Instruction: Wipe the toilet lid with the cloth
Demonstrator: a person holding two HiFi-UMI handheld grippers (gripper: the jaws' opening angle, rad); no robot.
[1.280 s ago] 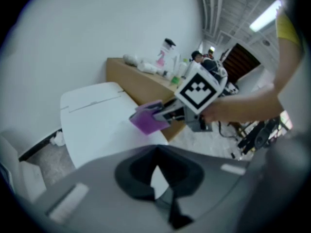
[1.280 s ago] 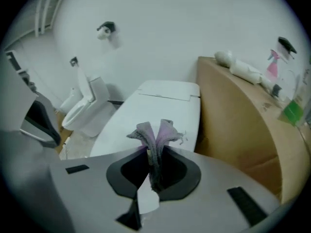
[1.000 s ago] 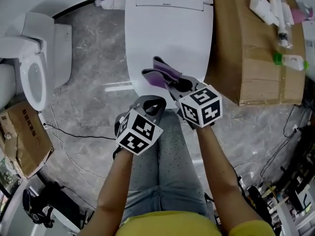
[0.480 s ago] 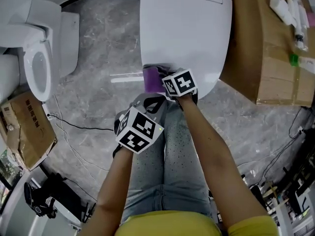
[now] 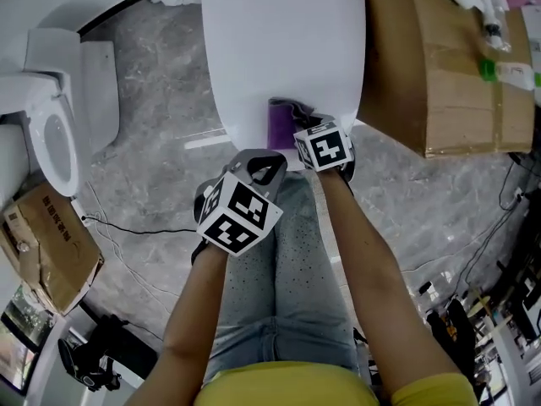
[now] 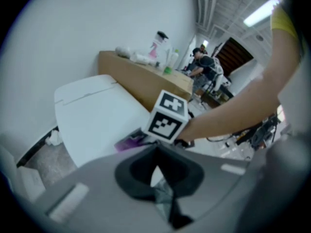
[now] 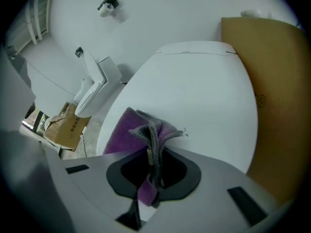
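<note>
The white toilet lid (image 5: pixel 283 41) is down and fills the top middle of the head view. A purple cloth (image 5: pixel 281 122) lies bunched on the lid's front edge, and my right gripper (image 5: pixel 304 128) is shut on it, marker cube just behind. In the right gripper view the cloth (image 7: pixel 127 130) spreads on the lid (image 7: pixel 204 86) with a grey fold pinched in the right gripper (image 7: pixel 152 152). My left gripper (image 5: pixel 262 162) hangs shut and empty just off the lid's front, over the person's knee. In the left gripper view, the left gripper (image 6: pixel 156 168) looks at the cloth (image 6: pixel 129 141).
A tall cardboard box (image 5: pixel 439 66) with bottles (image 5: pixel 507 70) on top stands right of the toilet. A second toilet (image 5: pixel 52 125) with its seat showing is at the left, with a floor carton (image 5: pixel 46 244) and cables (image 5: pixel 127 227) nearby. People stand in the background (image 6: pixel 204 64).
My right gripper has come down with the cloth from above the lid onto its front edge. The left gripper has stayed about where it was.
</note>
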